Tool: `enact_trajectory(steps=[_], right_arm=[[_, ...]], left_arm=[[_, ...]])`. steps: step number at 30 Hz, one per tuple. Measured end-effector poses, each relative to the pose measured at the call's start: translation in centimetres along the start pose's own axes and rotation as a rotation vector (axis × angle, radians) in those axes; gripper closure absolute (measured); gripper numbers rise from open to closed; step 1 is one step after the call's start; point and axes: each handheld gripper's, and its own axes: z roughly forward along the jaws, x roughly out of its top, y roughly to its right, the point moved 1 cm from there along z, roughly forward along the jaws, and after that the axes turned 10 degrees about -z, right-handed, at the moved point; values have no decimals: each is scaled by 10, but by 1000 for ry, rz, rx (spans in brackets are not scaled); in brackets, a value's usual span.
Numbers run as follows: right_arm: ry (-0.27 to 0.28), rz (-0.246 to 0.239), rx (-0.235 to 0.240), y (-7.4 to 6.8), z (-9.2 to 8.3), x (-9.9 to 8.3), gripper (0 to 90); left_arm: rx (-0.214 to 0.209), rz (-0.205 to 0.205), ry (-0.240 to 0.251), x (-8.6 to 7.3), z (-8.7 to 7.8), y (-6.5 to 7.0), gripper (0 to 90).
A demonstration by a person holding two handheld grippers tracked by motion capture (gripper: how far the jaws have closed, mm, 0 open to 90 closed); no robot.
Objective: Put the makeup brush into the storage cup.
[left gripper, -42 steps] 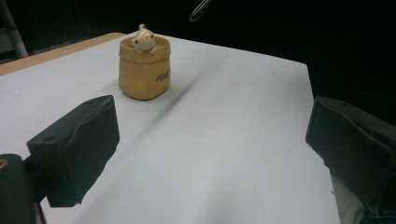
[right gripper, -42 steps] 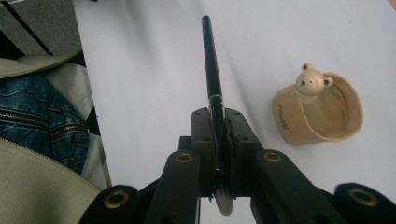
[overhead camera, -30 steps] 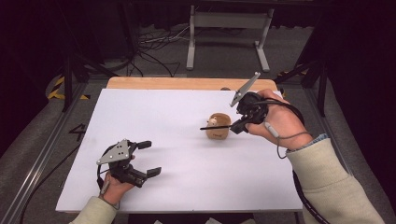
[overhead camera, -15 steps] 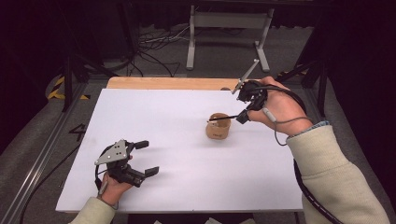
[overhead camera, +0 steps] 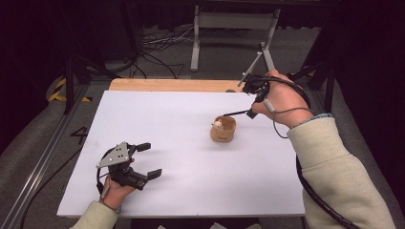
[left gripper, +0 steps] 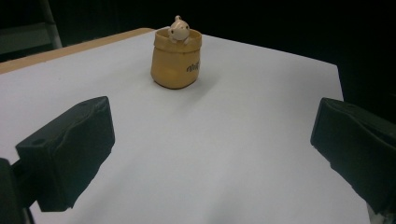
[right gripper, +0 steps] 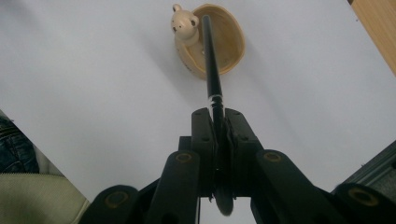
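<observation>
black and slim, the pen [right gripper: 212,70] is pinched at its near end by the right gripper [right gripper: 215,122], its long axis running straight ahead so the far tip hangs over the mouth of the tan cup [right gripper: 223,39] beside the little bear [right gripper: 185,23]. the cup stands mid-worktop [overhead camera: 167,129], nearer the right hand; the left gripper [overhead camera: 145,160] rests spread wide and empty, well apart.

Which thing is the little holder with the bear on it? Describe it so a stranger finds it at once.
Start at the white table top and look toward its far right part. There stands a small tan, sack-shaped cup, alone on the sheet. A tiny cream bear peeks over its rim, and the black pen held in the right claw points into its mouth.
</observation>
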Motion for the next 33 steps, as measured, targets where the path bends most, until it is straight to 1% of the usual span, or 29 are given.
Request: enact_trajectory(steps=[2, 6, 10, 13, 15, 17, 21, 22, 26, 28, 29, 33], right_arm=[[-17, 4, -5, 1, 0, 2, 841], [-30, 10, -2, 3, 2, 5, 841], [-57, 20, 4, 4, 3, 9, 841], [-83, 11, 6, 6, 6, 14, 841], [-100, 16, 9, 6, 8, 17, 841], [-121, 14, 12, 7, 12, 20, 841], [-146, 12, 19, 9, 19, 23, 840], [-152, 17, 22, 9, 21, 24, 840], [-166, 16, 22, 12, 26, 25, 840], [-182, 11, 24, 14, 31, 26, 840], [-181, 16, 30, 14, 33, 27, 840], [-196, 11, 37, 15, 42, 29, 840]], left_arm=[[0, 0, 0, 0, 0, 0, 4], [-1, 2, 2, 0, 0, 0, 4], [-3, -3, 1, 0, 0, 0, 4], [-7, -5, 2, 0, 0, 0, 4], [-6, -5, 1, 0, -1, -1, 4], [-6, -7, 3, 0, -1, -1, 4], [-7, -8, 3, 0, -1, -1, 4], [-7, -8, 3, 0, -1, -1, 4], [-4, 1, 2, 1, -2, -1, 4], [-6, 0, 4, 1, -2, -1, 4], [-7, 1, 3, 1, -2, -1, 4], [-8, -2, 3, 0, -2, -1, 4]])
